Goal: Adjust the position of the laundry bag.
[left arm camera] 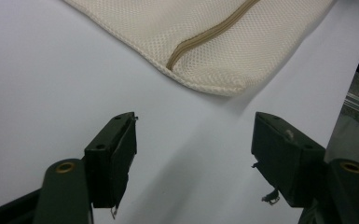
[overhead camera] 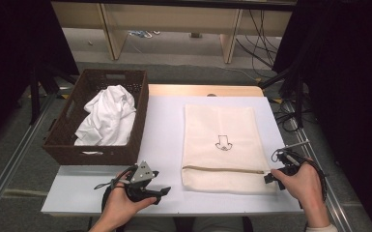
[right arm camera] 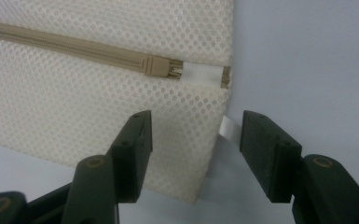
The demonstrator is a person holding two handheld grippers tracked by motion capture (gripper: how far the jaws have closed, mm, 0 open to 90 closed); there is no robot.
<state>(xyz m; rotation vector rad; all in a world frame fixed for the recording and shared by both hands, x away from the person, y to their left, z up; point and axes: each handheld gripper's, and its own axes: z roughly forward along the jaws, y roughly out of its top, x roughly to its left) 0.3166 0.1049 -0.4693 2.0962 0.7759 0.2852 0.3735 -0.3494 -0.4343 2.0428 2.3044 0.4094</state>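
A cream mesh laundry bag [overhead camera: 221, 145] lies flat on the white table [overhead camera: 162, 130], its tan zipper [overhead camera: 222, 169] running across near the front end. The zipper's slider [right arm camera: 161, 67] sits at the bag's right edge. My right gripper [right arm camera: 193, 140] hovers open over that corner, the bag's edge lying under the gap between its jaws, pads apart from the cloth. My left gripper [left arm camera: 193, 154] is open over bare table, a short way from the bag's front left corner [left arm camera: 224, 86]. In the high view the left gripper [overhead camera: 166, 191] is at the front, the right gripper [overhead camera: 270, 175] by the bag.
A dark wicker basket [overhead camera: 72, 145] holding white clothing [overhead camera: 107, 116] stands at the table's left side. A small white tag [right arm camera: 226, 128] sticks out from the bag's right edge. The table's front edge runs close to both hands.
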